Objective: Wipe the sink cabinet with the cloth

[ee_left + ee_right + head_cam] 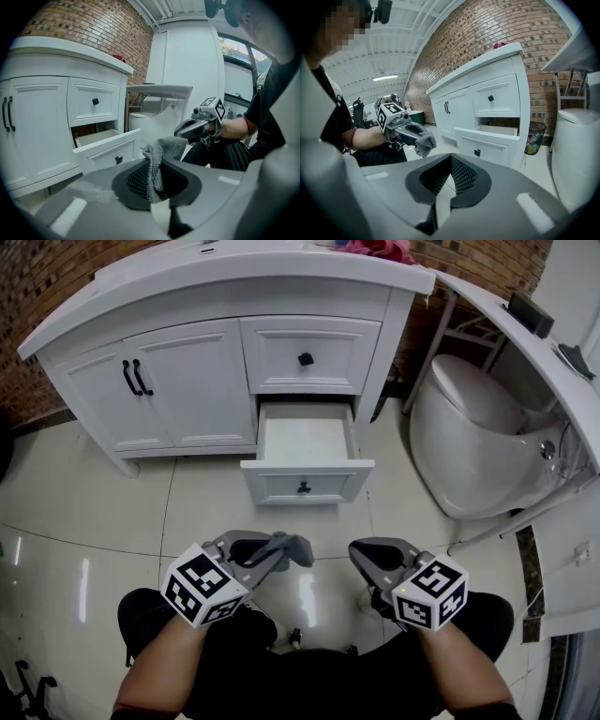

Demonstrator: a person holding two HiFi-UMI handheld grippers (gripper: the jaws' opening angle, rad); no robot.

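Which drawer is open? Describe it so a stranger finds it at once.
Start at the white sink cabinet against the brick wall. Right of its double doors sit two stacked drawers. The lower drawer is the one pulled out, its white inside showing; the upper drawer above it is shut.

Bathroom mock-up inside a bigger hall. White sink cabinet [187,381] with one drawer [305,451] pulled out, white toilet [469,437] beside it, glossy tile floor [75,512], brick wall [93,28] behind, waste bin [534,135], high ribbed ceiling with strip light [385,77].
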